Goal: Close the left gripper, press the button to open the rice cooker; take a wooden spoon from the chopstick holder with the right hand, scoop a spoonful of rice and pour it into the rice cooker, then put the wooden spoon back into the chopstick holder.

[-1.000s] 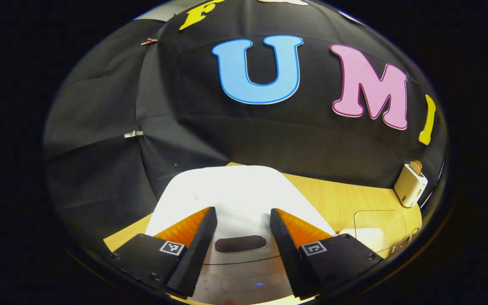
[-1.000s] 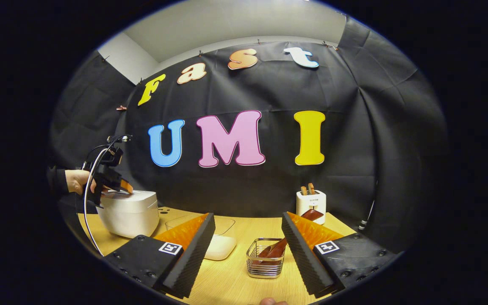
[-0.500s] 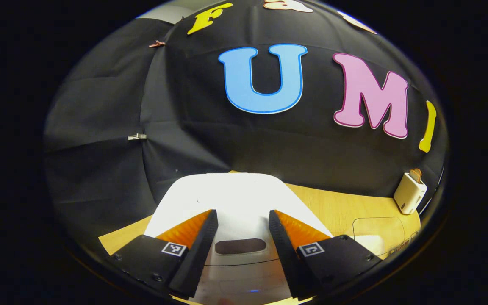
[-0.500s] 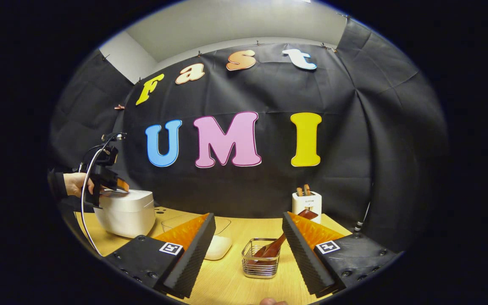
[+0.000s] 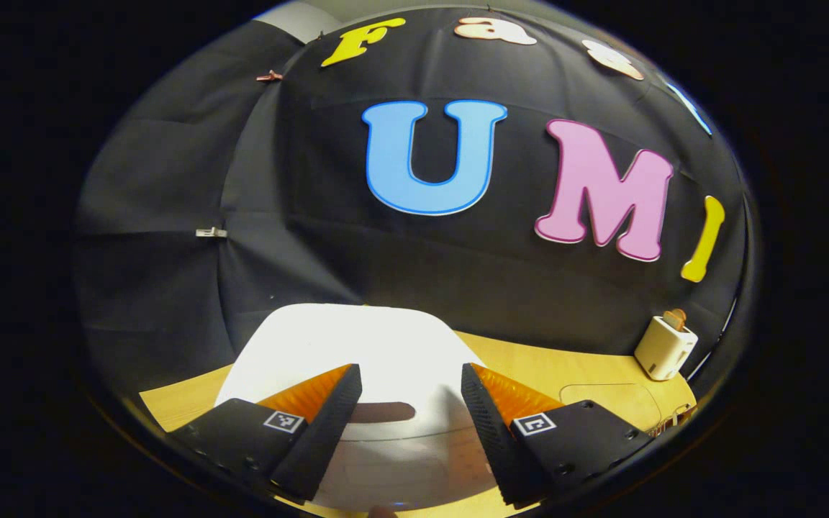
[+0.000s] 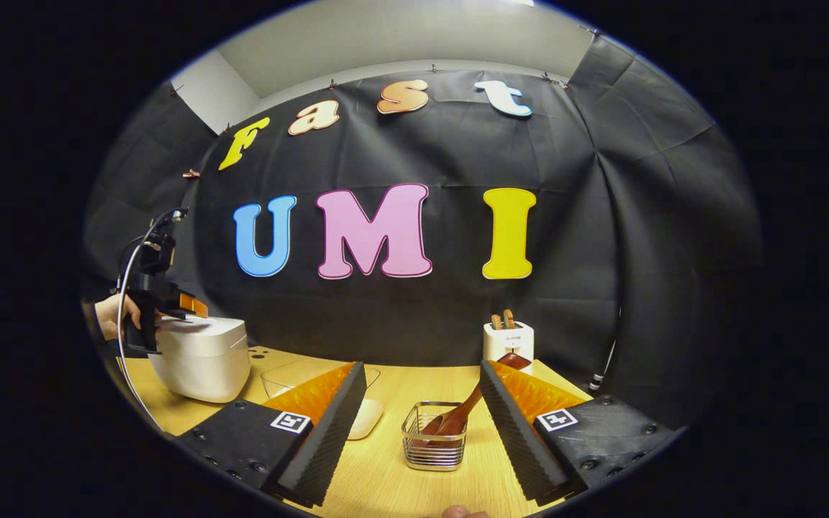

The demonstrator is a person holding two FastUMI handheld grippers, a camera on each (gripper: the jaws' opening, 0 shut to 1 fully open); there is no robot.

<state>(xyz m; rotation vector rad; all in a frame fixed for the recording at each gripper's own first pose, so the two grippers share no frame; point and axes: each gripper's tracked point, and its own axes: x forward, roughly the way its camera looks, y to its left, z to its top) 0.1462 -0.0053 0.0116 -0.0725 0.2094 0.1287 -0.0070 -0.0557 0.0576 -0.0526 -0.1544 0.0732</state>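
Both jaws released | wooden spoon [image 6: 466, 411] leans up-right in chopstick holder [image 6: 434, 446]

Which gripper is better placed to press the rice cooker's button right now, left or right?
Left. The left gripper hangs right over the rice cooker lid, though its jaws are open, not closed as the task asks. The right gripper is across the table, facing the chopstick holder.

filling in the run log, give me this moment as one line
stage: before button press | left gripper: open, over cooker lid | lid: shut | right gripper: open, short of holder | spoon: in holder
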